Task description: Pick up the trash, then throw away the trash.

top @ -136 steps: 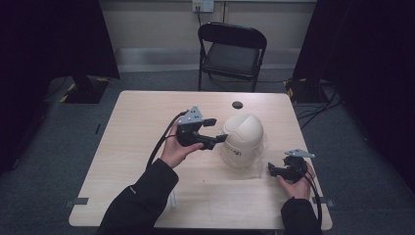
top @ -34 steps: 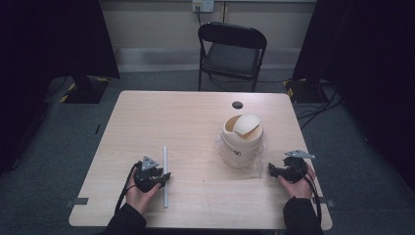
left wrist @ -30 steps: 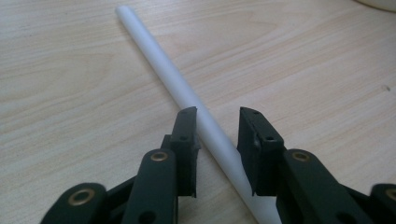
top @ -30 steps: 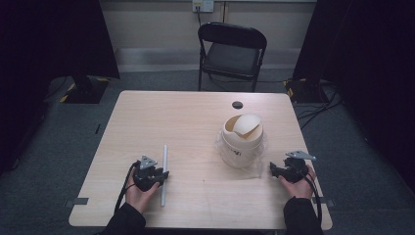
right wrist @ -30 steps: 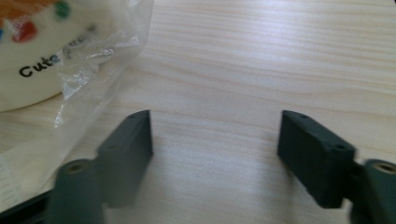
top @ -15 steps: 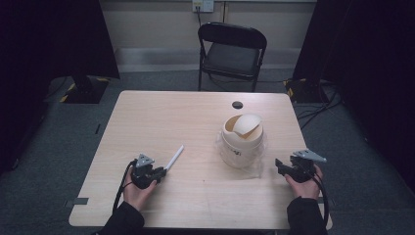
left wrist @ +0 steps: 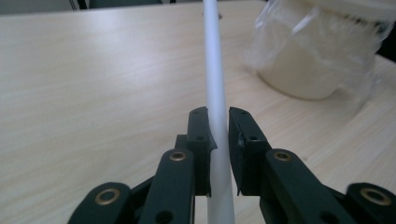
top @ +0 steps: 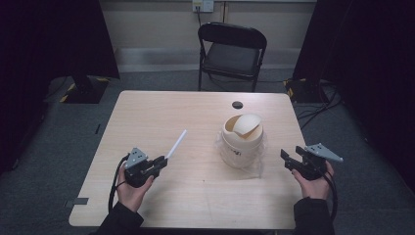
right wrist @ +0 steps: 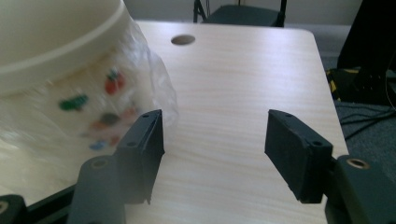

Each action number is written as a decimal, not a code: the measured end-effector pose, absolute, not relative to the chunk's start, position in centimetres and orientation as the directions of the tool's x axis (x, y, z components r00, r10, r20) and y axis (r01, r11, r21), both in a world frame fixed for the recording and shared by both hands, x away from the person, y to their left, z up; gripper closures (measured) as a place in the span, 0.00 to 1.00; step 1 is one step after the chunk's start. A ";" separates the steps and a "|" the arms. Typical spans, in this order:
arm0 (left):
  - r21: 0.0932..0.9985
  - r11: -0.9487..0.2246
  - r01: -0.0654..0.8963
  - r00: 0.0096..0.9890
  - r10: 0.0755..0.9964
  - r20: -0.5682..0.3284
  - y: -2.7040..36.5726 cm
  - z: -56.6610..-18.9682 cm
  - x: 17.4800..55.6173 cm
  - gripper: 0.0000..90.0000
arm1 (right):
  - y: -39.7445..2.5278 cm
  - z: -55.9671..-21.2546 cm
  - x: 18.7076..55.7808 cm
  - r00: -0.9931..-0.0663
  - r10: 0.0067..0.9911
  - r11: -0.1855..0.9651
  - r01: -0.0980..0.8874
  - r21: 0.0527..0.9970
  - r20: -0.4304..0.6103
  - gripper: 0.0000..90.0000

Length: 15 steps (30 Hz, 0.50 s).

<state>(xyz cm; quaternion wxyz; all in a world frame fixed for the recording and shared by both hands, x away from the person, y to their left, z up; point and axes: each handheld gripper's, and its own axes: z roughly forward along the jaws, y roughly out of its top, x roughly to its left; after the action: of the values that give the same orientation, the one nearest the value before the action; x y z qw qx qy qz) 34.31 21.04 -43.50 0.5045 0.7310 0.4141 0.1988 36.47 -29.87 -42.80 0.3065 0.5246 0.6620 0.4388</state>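
The right gripper (right wrist: 215, 156) rises from the bottom of the frame with its two black jaws spread wide apart, bare pale wooden table (right wrist: 243, 84) showing in the gap between them. The upper left of the frame holds a blurred cream container (right wrist: 51, 42) with a ridged rim, wrapped in crinkled clear plastic (right wrist: 159, 93) and bearing small red, green and blue marks on its side; the left jaw sits just in front of that plastic. Near the top centre is a dark round hole (right wrist: 183, 39) in the tabletop, with a black chair (right wrist: 243, 11) beyond the far edge and dark cables (right wrist: 369, 116) on the grey floor at right.
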 end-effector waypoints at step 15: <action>0.967 -0.067 0.246 0.608 0.787 -0.101 21.6 -38.6 33.2 0.88 | -27.6 -39.3 35.7 -0.380 0.920 0.034 0.319 0.947 0.095 0.39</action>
<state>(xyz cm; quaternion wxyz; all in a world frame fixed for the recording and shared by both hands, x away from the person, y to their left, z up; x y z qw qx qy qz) 33.23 21.61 -38.61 0.5717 0.6909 0.3740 0.2367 35.67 -27.57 -39.34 0.2945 0.4724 0.6559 0.5099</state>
